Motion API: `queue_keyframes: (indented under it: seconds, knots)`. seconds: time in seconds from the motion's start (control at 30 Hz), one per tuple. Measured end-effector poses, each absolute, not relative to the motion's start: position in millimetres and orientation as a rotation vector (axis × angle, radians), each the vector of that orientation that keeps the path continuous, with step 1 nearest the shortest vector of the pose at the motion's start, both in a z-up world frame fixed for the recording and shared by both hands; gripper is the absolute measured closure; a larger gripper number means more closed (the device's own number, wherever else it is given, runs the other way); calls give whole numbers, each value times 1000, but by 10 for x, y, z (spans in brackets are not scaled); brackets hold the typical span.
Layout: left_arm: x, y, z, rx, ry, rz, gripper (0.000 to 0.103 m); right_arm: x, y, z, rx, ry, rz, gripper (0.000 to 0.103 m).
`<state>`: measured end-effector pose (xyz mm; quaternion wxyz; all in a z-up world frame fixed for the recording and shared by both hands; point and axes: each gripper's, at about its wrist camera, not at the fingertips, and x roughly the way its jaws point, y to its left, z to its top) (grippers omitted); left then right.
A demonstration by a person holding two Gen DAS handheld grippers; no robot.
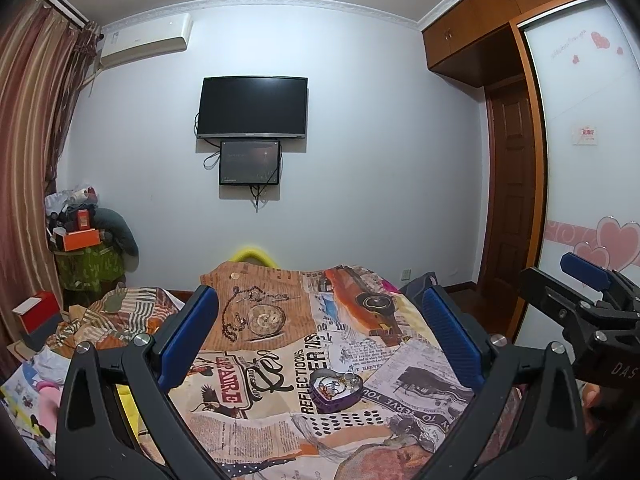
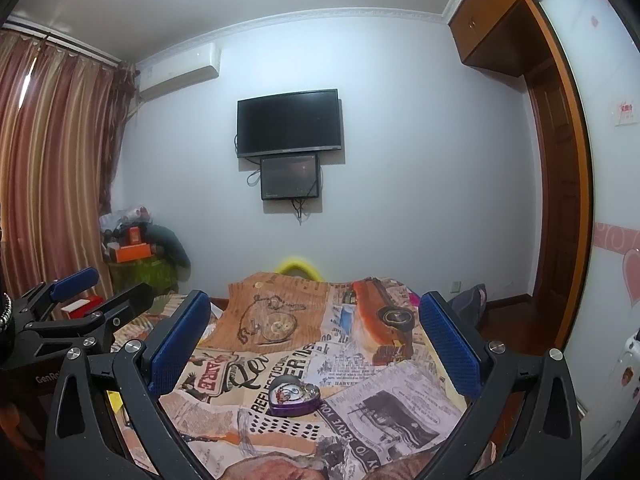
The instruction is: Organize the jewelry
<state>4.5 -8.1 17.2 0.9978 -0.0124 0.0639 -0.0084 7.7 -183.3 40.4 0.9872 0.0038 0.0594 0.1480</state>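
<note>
Bedroom walls and a newspaper-print bedspread [image 1: 280, 360] frame both tools, held level above the bed. Left gripper [image 1: 320, 328] stands spread wide, holding nothing; right gripper [image 2: 316, 332] likewise gapes empty. Ahead and below, roughly centred between each tool's fingers, sits the purple heart-shaped tin [image 1: 337, 391], lidless, small jewelry pieces [image 1: 334, 384] heaped inside, probably kept there for easy reach.

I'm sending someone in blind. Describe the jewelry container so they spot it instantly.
Start at the bed, covered by a newspaper-print bedspread. Near its close end sits the heart-shaped tin, purple-walled, open, with small jewelry pieces inside. It is the only raised object there; the pocket watch and chain farther back are only printed.
</note>
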Motion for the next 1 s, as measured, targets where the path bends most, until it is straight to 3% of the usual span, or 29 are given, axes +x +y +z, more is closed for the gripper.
queue_keyframes:
  seconds: [1.0]
  knots:
    - [120, -66, 146, -36, 150, -30, 1, 130, -1835, 457, 14, 146, 306, 0]
